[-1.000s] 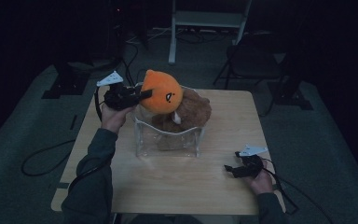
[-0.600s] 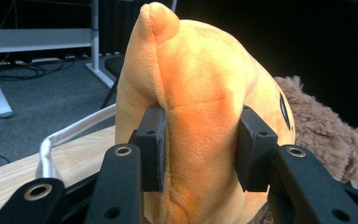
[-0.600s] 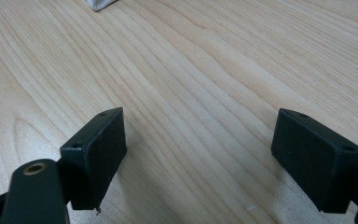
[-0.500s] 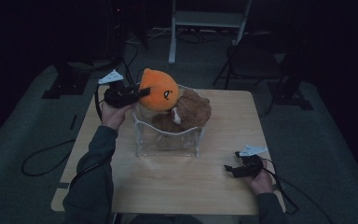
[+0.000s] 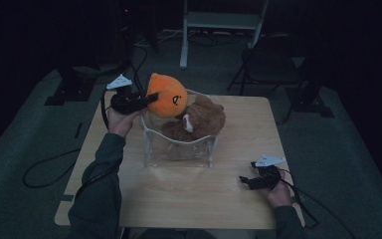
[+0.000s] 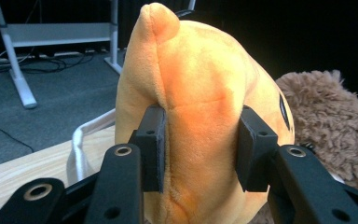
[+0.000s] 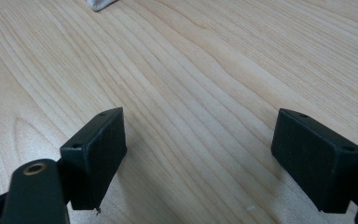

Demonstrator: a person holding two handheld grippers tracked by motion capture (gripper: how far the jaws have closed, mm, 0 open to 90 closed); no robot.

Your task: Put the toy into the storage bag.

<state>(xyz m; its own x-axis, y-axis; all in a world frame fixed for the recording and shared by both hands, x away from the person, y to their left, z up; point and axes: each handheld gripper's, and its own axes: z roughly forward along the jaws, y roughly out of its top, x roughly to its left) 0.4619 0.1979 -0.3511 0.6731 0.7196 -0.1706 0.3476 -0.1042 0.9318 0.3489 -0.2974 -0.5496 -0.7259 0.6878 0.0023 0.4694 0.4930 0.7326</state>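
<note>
The left gripper (image 6: 199, 144) pinches the orange plush toy (image 5: 165, 94) above the clear bin's (image 5: 179, 149) ten o'clock corner; soft fabric could slip free. The right gripper (image 7: 200, 158) rests spread, empty.

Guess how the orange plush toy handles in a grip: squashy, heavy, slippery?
Probably squashy: the left hand-held gripper has its pads sunk into the orange plush toy, denting the fabric. Likely light for its size, since one side pinch holds it above the clear container. Its fuzzy nap should resist slipping, though the rounded body might sag or swivel.
</note>
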